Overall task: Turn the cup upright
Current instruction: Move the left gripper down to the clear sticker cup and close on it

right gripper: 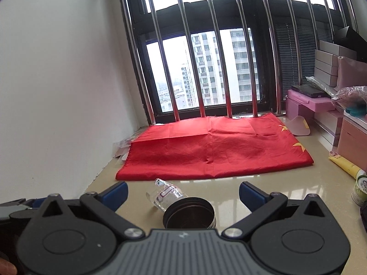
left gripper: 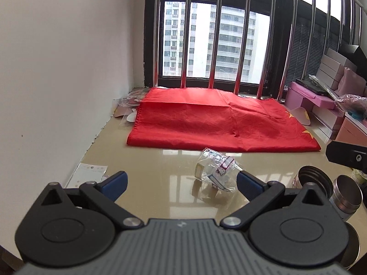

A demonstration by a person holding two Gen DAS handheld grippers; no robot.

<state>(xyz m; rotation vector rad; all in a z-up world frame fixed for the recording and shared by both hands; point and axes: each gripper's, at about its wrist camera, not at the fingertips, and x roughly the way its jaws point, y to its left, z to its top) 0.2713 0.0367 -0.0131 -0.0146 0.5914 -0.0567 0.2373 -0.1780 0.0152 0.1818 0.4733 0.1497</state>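
A clear plastic cup (left gripper: pixel 215 171) with cartoon prints lies on its side on the glossy beige counter (left gripper: pixel 160 167). My left gripper (left gripper: pixel 181 181) is open and empty; the cup lies just ahead, close to its right finger (left gripper: pixel 248 181). In the right wrist view the cup (right gripper: pixel 165 194) lies ahead of my right gripper (right gripper: pixel 183 194), which is open and empty. Part of the left gripper (right gripper: pixel 16 208) shows at the left edge of that view.
A black-rimmed steel container (right gripper: pixel 189 213) stands right before the right gripper, next to the cup; it also shows in the left wrist view (left gripper: pixel 314 178) beside a steel lid (left gripper: pixel 347 194). A red flag (left gripper: pixel 220 123) covers the back. A white wall (left gripper: pixel 57 80) is on the left, pink boxes (left gripper: pixel 309 98) right.
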